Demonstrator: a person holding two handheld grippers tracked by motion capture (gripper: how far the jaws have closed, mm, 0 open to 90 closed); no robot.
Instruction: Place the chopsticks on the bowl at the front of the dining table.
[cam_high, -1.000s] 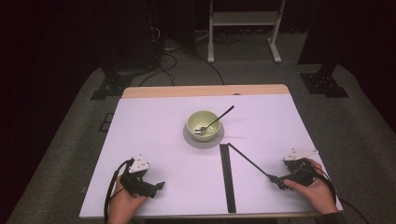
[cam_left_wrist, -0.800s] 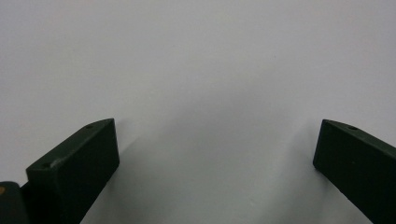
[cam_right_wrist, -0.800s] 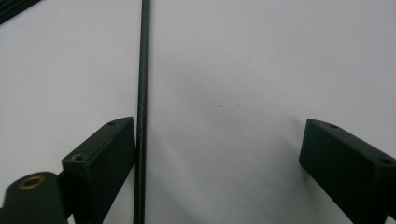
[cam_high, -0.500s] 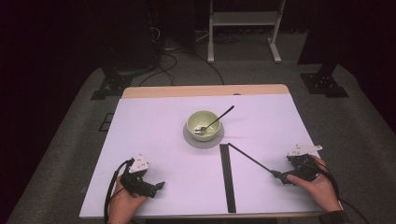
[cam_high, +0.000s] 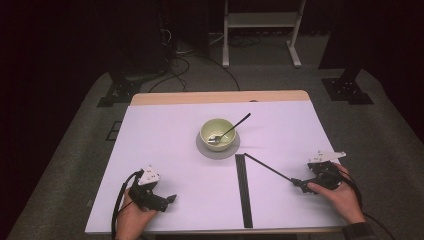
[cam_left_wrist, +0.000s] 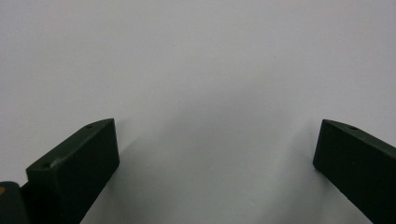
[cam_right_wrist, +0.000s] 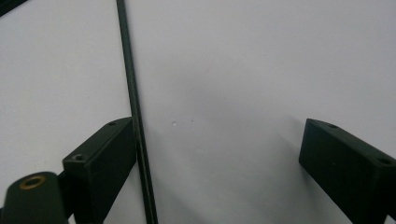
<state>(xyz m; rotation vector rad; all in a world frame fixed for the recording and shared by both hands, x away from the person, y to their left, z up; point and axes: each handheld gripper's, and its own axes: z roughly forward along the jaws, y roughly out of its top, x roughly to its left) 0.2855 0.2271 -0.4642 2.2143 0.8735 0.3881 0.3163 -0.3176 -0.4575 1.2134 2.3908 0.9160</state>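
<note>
A pale green bowl (cam_high: 218, 133) stands on a grey round mat (cam_high: 218, 149) at the table's middle, with a dark-handled spoon (cam_high: 234, 125) leaning in it. A thin black rod (cam_high: 270, 168) lies slanted on the white table (cam_high: 165, 135), from the top of a black strip (cam_high: 243, 192) toward my right gripper (cam_high: 299, 184). In the right gripper view my right gripper (cam_right_wrist: 219, 154) is open, and the rod (cam_right_wrist: 132, 93) runs along the inner face of its left jaw. My left gripper (cam_high: 169, 198) rests near the front left; it is open (cam_left_wrist: 217, 149) over bare table.
The table's wooden far edge (cam_high: 220, 97) borders a dark carpeted floor with cables (cam_high: 180, 65), stand feet (cam_high: 347, 90) and a white rack (cam_high: 260, 22) behind. The person's hands (cam_high: 345, 197) hold both grippers near the front edge.
The right hand and its gripper have shifted slightly right and away, and the rod's near end moved with them. The left gripper has stayed put.
</note>
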